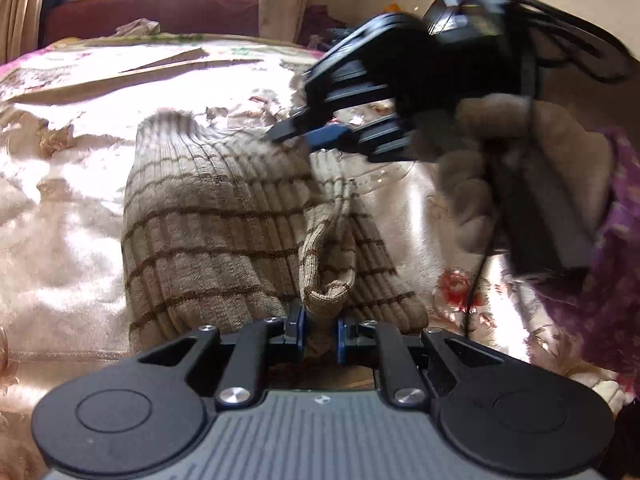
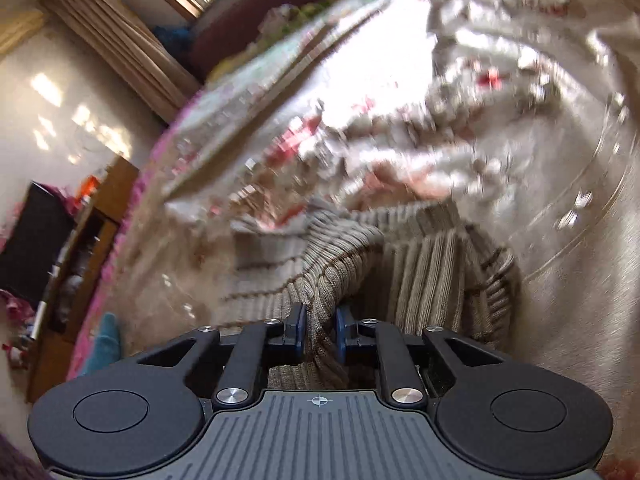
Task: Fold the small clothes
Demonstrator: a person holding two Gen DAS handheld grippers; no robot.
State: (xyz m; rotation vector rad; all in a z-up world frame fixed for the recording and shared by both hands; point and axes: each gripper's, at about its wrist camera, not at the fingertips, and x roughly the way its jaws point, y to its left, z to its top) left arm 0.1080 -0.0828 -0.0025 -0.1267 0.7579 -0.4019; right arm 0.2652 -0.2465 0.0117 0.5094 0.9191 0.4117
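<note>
A beige ribbed knit garment [image 1: 208, 216] with thin brown stripes lies bunched on a shiny floral bedspread [image 1: 60, 220]. My left gripper [image 1: 320, 332] is shut on a raised fold at the garment's near edge. My right gripper [image 1: 298, 135], held by a hand in a fuzzy beige sleeve [image 1: 500, 152], meets the garment's far right edge. In the right wrist view, the right gripper [image 2: 320, 332] is shut on a ridge of the same knit garment [image 2: 420, 264], which rises between its blue pads. That view is blurred.
The bedspread [image 2: 560, 280] extends on all sides of the garment. A maroon bench [image 1: 152, 12] sits under a window at the far end. Purple patterned cloth [image 1: 616, 240] lies at the right. A wooden cabinet [image 2: 92, 248] and dark screen [image 2: 32, 248] stand beside the bed.
</note>
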